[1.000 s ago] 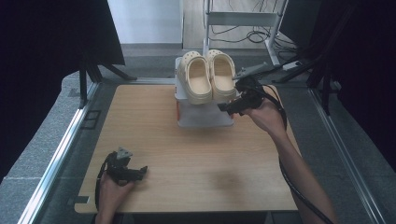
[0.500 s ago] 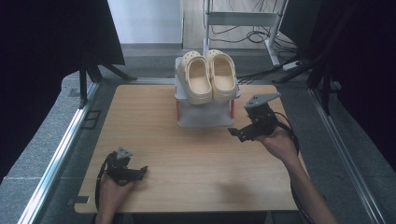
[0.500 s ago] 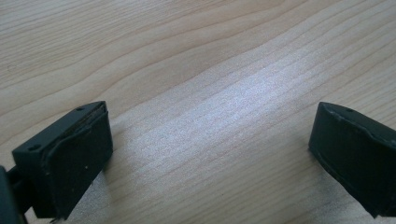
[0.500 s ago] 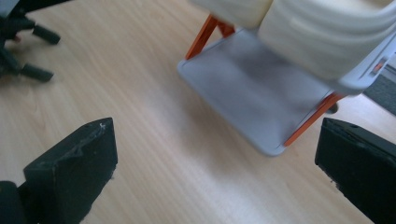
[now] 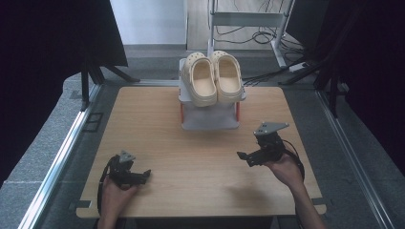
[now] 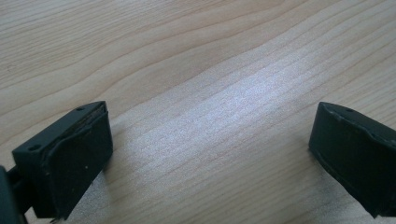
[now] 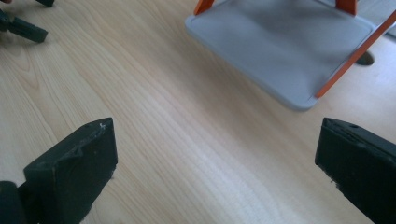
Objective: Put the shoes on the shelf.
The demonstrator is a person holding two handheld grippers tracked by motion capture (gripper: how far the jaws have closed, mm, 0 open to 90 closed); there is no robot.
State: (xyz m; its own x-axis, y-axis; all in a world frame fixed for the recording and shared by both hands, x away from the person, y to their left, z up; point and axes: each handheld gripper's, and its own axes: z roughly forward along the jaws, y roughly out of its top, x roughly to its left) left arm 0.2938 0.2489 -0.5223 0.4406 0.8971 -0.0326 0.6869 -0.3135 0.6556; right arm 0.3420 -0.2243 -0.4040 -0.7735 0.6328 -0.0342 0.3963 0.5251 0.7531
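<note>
A pair of cream clogs rests side by side on the top shelf of a small grey rack with orange posts at the back middle of the wooden table. My right gripper hovers over the table's right side, in front of the rack, open with nothing between its jaws. Its view takes in the rack's lower grey shelf ahead. My left gripper lies low at the front left, open and empty, its jaws wide over bare wood.
Metal rails run along both sides of the table. Black curtains hang at the left and right. Cables and a metal stand's legs lie on the floor behind the rack. Bare wood stretches between the two grippers.
My right gripper has drawn back from beside the clogs on the rack toward the front right of the table, empty. The left gripper has stayed in place.
</note>
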